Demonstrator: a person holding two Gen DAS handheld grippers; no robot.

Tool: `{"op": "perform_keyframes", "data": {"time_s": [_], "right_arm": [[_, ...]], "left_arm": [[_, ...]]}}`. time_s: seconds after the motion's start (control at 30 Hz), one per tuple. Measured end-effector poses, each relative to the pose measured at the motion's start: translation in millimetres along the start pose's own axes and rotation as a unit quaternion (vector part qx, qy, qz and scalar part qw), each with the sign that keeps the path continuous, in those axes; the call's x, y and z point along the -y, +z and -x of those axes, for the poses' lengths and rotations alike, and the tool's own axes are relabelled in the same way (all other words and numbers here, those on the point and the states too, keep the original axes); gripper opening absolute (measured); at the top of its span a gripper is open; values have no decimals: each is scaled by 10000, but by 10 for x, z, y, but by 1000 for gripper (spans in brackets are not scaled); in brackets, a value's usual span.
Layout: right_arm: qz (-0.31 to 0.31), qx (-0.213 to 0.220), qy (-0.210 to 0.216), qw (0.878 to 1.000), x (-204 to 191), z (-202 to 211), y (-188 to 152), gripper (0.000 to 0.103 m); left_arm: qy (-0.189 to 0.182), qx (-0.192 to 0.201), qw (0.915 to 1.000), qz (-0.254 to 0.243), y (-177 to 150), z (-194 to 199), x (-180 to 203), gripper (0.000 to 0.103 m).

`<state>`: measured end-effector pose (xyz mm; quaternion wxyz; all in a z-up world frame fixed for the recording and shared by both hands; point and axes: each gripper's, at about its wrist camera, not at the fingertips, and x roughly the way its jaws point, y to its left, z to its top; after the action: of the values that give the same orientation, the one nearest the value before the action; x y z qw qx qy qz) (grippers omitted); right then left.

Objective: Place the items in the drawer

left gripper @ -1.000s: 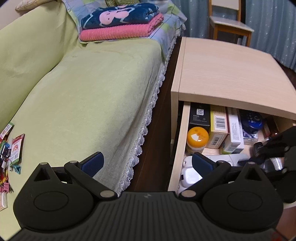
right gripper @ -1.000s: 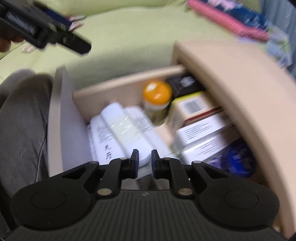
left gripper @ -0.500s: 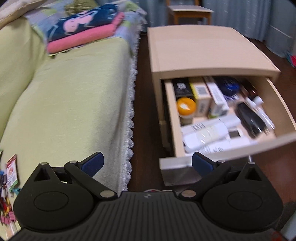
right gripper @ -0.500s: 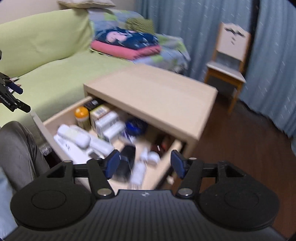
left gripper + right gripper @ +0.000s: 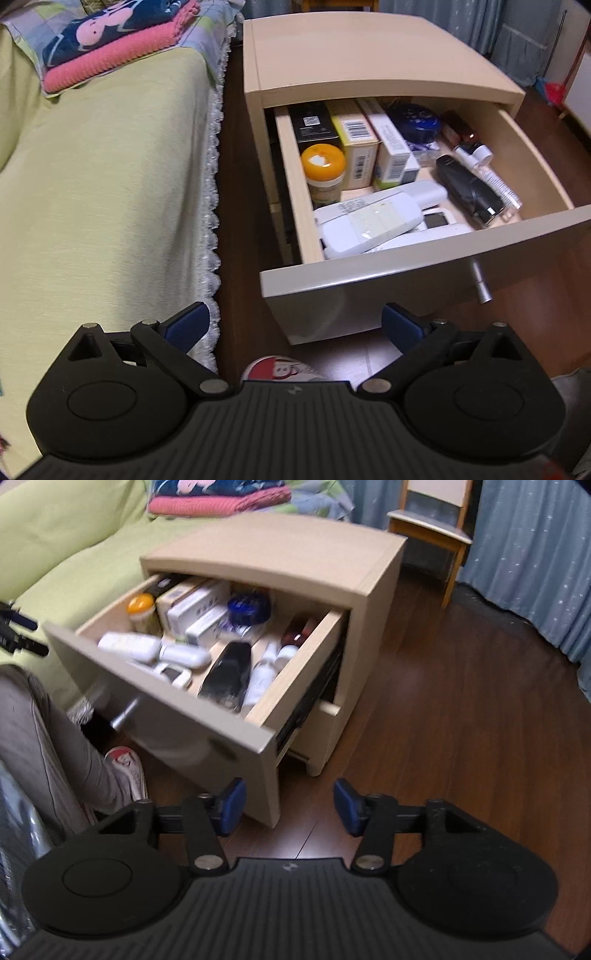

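Both the left gripper (image 5: 291, 325) and the right gripper (image 5: 286, 806) are spread wide and hold nothing, hanging before the drawer (image 5: 424, 254). The drawer stands pulled out, packed with boxes, an orange-lidded jar (image 5: 322, 162), white remotes (image 5: 369, 221) and a black case (image 5: 469, 190); whether more items remain, I cannot tell. A second ago the right gripper was nearly closed inside the drawer; both have since drawn back.
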<state>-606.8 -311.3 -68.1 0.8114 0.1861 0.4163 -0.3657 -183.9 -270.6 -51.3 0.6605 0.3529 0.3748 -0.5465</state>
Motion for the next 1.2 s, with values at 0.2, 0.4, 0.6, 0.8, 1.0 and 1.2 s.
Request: {"op": "perform_keyframes", "data": {"time_s": [0.2,0.4,0.6,0.8,1.0,1.2], "right_arm": [[139,-12,98,9999,-87,-90,4,44],[278,-24,197,9994,-174,-180,8,44],[317,-47,251,9992,-235,-209,41,36],[320,-85,148,9993,-250,-217,67,28],[273,-102,100,9995,-242,-229,86,27],[239,-104,47,9996,-250,-250,96,27]], "left_arm": [[-54,81,9999,-111,5,-92,12,97],[-129,56,9996,-226,23,-175,45,85],[-244,129,9987,-417,23,-180,88,82],[-294,161,9977,-596,24,-180,126,76],[-316,208,9976,-575,18,-174,118,75],[-319,226,9976,-569,26,-179,115,75]]}}
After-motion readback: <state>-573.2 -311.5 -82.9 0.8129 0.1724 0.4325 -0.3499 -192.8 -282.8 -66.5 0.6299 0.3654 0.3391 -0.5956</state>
